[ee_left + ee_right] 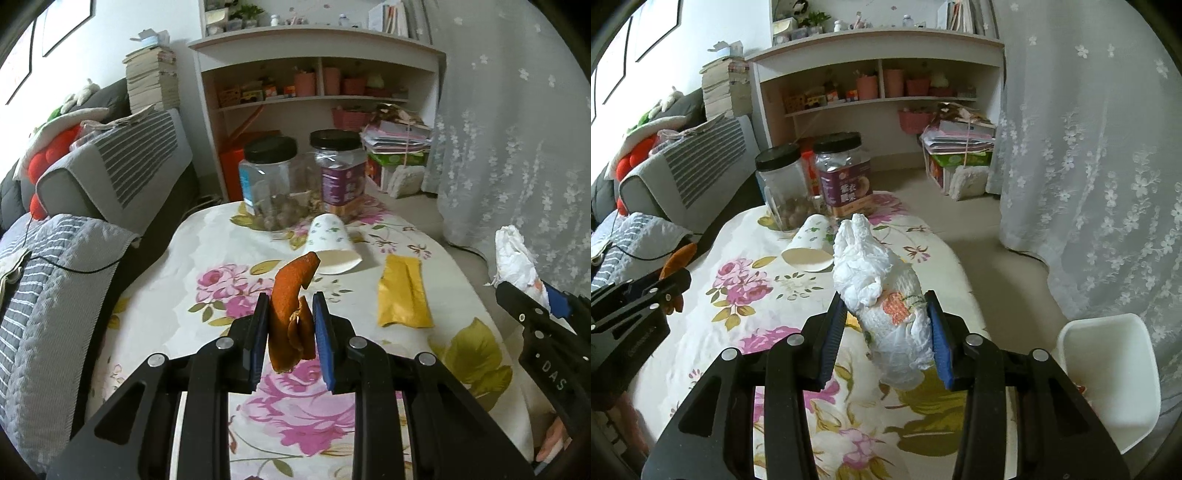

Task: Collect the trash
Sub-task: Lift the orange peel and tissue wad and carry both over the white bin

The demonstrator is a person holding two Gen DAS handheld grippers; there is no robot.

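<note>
My left gripper (pixel 290 308) is shut on a curled orange peel (pixel 291 295), held up above the flowered table (pixel 184 258). My right gripper (pixel 886 306) is shut on a crumpled white tissue (pixel 882 291) with a small printed pattern, also lifted off the table. In the left wrist view the right gripper (pixel 532 306) and its tissue (pixel 513 254) show at the right edge. In the right wrist view the left gripper (pixel 670 286) with the peel (pixel 677 258) shows at the left. A tipped paper cup (pixel 332 243) and a flat yellow wrapper (pixel 402 291) lie on the table.
Two black-lidded clear jars (pixel 269 181) (pixel 341 170) stand at the table's far end. A white bin (pixel 1108 376) stands on the floor right of the table. A grey sofa (pixel 92 192) runs along the left, a shelf unit (pixel 317 85) behind, a lace curtain (pixel 1089 166) at right.
</note>
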